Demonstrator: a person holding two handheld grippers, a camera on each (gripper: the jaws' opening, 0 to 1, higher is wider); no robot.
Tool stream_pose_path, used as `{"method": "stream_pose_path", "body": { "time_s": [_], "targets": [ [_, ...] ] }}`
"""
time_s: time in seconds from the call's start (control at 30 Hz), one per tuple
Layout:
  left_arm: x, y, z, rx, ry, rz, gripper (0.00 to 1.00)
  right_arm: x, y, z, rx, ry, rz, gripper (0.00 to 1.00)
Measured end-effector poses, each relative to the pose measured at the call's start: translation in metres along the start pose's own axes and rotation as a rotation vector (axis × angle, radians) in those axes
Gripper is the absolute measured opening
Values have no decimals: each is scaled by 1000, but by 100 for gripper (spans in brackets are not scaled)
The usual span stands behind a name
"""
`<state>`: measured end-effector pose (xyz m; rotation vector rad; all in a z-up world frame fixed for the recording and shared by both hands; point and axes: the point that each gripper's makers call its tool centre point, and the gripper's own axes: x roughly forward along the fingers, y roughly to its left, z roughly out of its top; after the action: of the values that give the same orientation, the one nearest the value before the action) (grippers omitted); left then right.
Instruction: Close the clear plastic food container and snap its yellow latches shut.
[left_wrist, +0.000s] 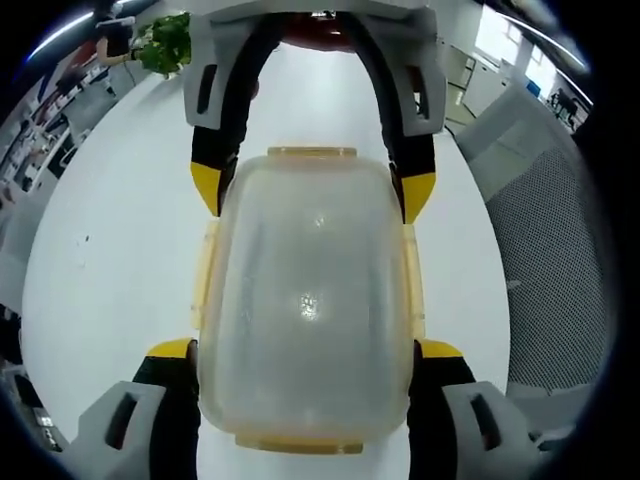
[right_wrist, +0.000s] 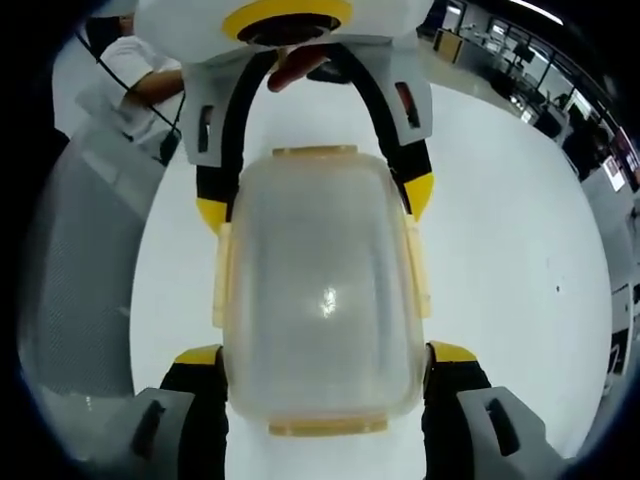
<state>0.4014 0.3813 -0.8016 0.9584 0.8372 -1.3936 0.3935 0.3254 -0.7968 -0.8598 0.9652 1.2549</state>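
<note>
Left gripper view: left gripper (left_wrist: 305, 350) fingers spread, flanking container (left_wrist: 305, 300); right gripper (right_wrist: 325, 355) likewise, touching sides.

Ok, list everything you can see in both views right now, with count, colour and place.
food container: one, clear plastic, lid on, lying on the table between both grippers' jaws.
latches: four, yellow, one at each edge of the lid.
table: one, white, under the container.
mesh chair: one, grey, beside the table.
plant: one, green, far end.
person's hand: one, behind the left gripper.
left gripper: yellow-tipped jaws flanking the container.
right gripper: the same, at the opposite end.
</note>
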Motion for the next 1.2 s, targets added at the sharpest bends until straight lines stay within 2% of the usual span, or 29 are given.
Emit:
{"method": "stream_pose_path", "body": {
  "time_s": [0.4, 0.57, 1.2],
  "targets": [
    [1, 15, 1, -3, -11, -5, 87, 0, -14, 0, 7, -5, -10, 81],
    [2, 22, 1, -6, -15, -8, 87, 1, -23, 0, 5, 13, -11, 81],
    [4, 44, 0, -12, -4, -8, 88, 3, -45, 1, 9, 28, -20, 82]
  ]
}}
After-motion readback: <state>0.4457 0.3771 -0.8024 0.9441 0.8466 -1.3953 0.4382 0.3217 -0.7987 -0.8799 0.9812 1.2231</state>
